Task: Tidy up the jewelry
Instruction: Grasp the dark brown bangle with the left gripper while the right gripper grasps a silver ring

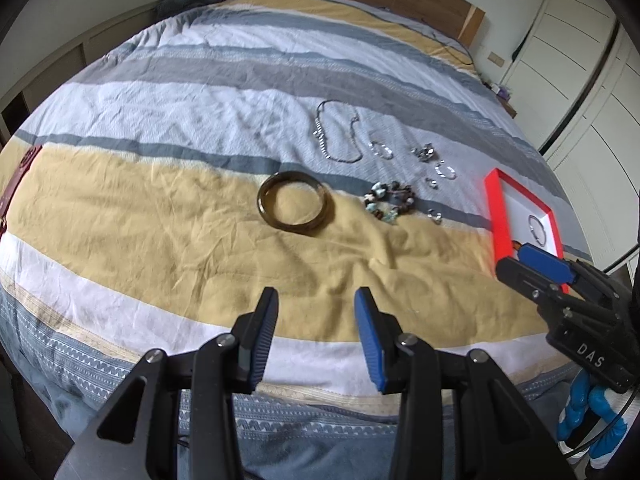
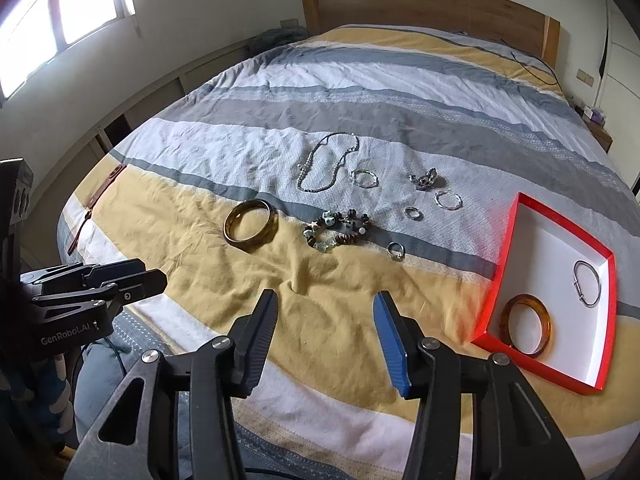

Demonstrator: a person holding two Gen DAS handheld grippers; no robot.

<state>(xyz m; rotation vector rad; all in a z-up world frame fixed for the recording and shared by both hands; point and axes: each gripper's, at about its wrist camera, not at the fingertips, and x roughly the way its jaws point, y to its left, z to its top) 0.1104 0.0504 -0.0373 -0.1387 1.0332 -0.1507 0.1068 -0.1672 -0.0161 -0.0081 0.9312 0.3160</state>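
Red tray point(image 2: 496, 280) with a white floor lies on the bed cover at 3 o'clock in the right wrist view, tilted like a diamond. Inside it: an amber bangle point(image 2: 528, 330) at the near corner, touching the near wall, and a thin silver bangle point(image 2: 588, 284) toward the far right corner, the two apart.

Left claw point(image 1: 316, 300): released, fingers parted, nothing between them, above yellow cloth. Right claw point(image 2: 325, 304): also released, gap a bit wider, nothing held or touched (only cover under it). In the left view the right claw's tip overlaps the tray's near corner; contact cannot be told.

Loose jewelry lies on the bed cover point(image 2: 320, 92) at 12 o'clock of both claws, well apart from them:
- dark bangle point(image 2: 250, 230), flat on the yellow stripe, leftmost
- bead bracelet point(image 2: 338, 230) just right of it, at the yellow-grey seam
- chain necklace point(image 2: 328, 160) beyond, on the pale stripe
- small silver bracelet point(image 2: 364, 178) beside the necklace
- knotted silver piece point(image 2: 426, 179), another silver bracelet point(image 2: 448, 200)
- two rings point(image 2: 413, 213), point(image 2: 396, 250), the nearer one between beads and tray

Open room: a wide bare yellow band between the claws and the jewelry row, wrinkled. Bed edge at 6 o'clock, under the claws. Wooden headboard point(image 2: 420, 4) at 12 o'clock, far off.
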